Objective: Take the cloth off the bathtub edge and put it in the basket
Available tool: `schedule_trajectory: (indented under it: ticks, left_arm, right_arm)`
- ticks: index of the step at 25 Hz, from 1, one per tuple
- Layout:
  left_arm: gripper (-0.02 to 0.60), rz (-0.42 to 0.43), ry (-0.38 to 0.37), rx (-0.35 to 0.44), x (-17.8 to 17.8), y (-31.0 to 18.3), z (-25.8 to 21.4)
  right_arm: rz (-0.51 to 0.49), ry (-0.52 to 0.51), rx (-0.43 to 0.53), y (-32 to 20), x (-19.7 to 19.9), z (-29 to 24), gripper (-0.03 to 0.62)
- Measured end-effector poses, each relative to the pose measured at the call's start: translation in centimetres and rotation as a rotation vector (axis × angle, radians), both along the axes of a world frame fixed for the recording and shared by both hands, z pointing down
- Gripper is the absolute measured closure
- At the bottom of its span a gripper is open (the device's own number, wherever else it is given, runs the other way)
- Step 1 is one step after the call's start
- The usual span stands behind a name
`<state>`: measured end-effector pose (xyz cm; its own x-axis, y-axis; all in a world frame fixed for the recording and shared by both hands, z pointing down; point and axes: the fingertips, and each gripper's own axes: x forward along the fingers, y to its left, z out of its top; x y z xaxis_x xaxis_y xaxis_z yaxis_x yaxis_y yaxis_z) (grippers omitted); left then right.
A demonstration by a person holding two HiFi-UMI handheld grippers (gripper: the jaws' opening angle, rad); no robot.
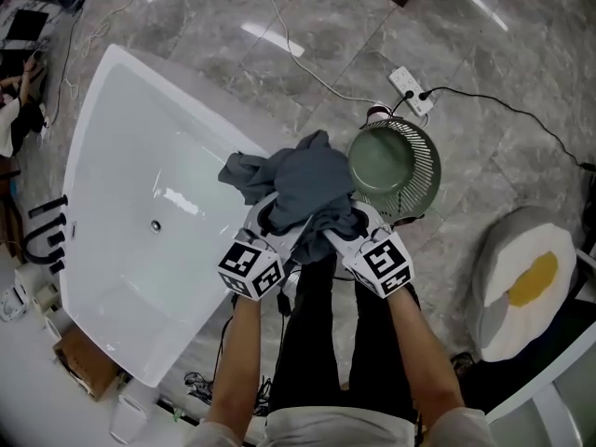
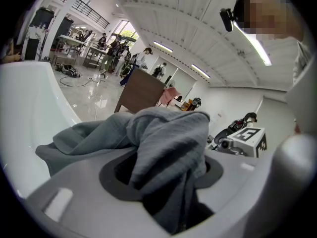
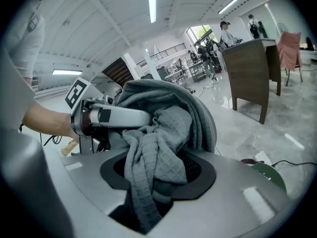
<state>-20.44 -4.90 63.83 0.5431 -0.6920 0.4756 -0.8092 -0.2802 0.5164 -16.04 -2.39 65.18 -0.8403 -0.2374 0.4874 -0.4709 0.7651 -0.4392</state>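
Fingers of left gripper: pinching grey cloth. Fingers of right gripper: pinching same cloth. Cloth bunched between and just ahead of both fingers. Green basket just beyond right fingers; white bathtub beside left fingers.

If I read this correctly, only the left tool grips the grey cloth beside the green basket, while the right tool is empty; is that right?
Not quite: the right tool is not empty. The right gripper view shows the grey cloth pinched between its jaws, so both it and the left tool grip the cloth beside the green basket.
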Motion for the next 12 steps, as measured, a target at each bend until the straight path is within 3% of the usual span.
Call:
schedule_trajectory:
  ticks: [12]
  left_arm:
    - [0.302,0.103,0.047,0.02,8.6,-0.6,0.2]
  right_arm:
    - [0.101,0.016,0.023,-0.2,8.4,0.0,0.425]
